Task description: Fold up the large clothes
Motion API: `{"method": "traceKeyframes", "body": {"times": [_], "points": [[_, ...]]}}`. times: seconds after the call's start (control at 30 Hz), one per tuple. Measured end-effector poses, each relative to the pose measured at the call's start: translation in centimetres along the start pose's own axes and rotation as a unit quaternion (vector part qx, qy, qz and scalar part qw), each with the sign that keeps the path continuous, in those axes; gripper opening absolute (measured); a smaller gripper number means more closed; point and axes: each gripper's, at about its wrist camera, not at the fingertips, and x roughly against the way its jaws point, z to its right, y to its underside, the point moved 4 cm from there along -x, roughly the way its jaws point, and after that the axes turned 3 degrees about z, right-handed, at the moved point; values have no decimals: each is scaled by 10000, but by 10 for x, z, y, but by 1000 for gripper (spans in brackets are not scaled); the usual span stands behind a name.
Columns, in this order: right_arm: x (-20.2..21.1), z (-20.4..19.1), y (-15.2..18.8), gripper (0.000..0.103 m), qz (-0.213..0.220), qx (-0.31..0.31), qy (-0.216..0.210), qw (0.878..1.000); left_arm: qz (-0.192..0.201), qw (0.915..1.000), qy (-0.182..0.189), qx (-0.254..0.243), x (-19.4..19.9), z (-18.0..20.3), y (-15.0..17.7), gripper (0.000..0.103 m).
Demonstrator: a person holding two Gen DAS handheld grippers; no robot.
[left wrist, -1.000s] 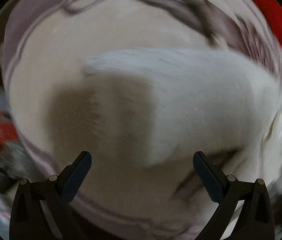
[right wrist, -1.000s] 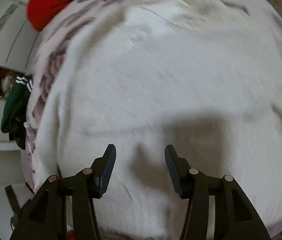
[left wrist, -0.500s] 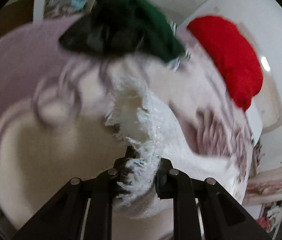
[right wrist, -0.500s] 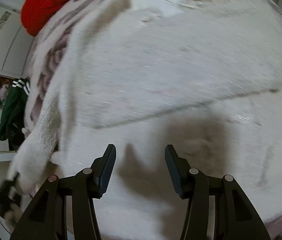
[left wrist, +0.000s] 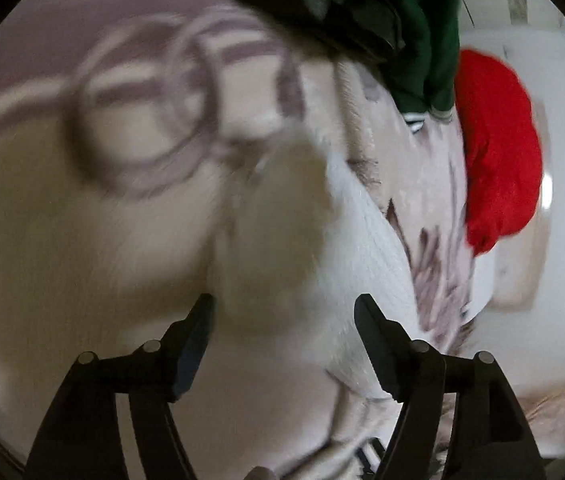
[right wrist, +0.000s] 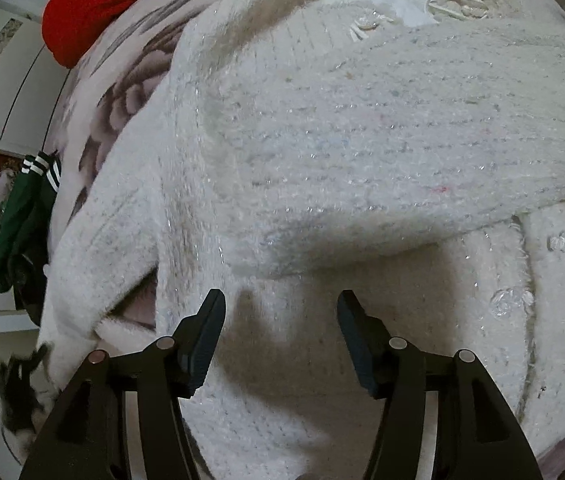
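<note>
A fuzzy white knit cardigan [right wrist: 342,152] lies spread on the bed, one sleeve folded across its front, clear buttons at the right. My right gripper [right wrist: 280,312] is open and empty just above the cardigan's lower front. In the left wrist view the other white sleeve [left wrist: 322,248] lies on the blanket, blurred by motion. My left gripper [left wrist: 284,316] is open, its jaws standing either side of the sleeve's end without holding it.
A pink floral blanket [left wrist: 102,128] covers the bed. A dark green garment with white stripes [left wrist: 410,28] and a red garment [left wrist: 498,152] lie at the bed's far edge; both also show in the right wrist view, green [right wrist: 22,220] and red [right wrist: 94,4]. White cupboards stand beyond.
My left gripper was shut on the white sleeve half a second ago; it has now opened and the sleeve lies on the blanket. The right gripper stayed open over the cardigan.
</note>
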Motion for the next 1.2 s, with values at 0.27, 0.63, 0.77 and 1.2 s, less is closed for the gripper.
{"method": "traceKeyframes", "body": {"times": [0.27,0.63,0.77,1.2], "points": [[-1,10,-12,63,87,-198,119,9997,-8,9960,494,750,-45,-3,22,69],[21,53,-43,75,406,579,2680,9608,1814,9562,-10,-2297,-19,140,15,6],[32,64,-61,78,642,898,2876,9514,1716,9312,-39,-3216,-7,190,54,6],[109,178,-84,78,621,-173,1579,9853,139,8552,993,-5084,-71,359,355,6]]}}
